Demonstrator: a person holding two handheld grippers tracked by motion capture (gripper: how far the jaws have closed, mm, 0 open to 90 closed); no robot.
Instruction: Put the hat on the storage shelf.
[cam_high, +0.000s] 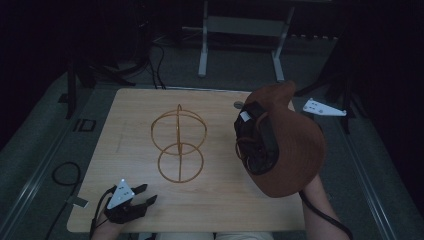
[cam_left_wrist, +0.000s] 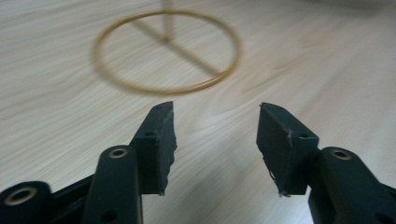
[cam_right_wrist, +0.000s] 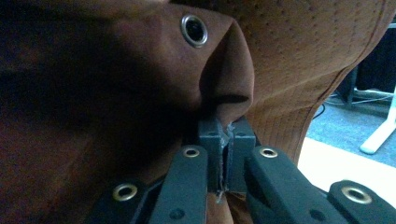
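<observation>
Brown suede-like cap with metal eyelet (cam_high: 290, 145) hangs off my right tool (cam_right_wrist: 227, 140), lifted over counter's right edge; jaws clenched on fold of fabric near eyelet. Gold wire stand of two hoops on post (cam_high: 178, 145) upright at middle of light wooden counter (cam_high: 130, 110), well apart from cap. My left tool (cam_high: 146, 195) low at near left corner, released, jaws spread, aimed at stand's base ring. Likely step: carrying cap to stand. Next calls for bringing cap across, lowering crown over top hoop.
</observation>
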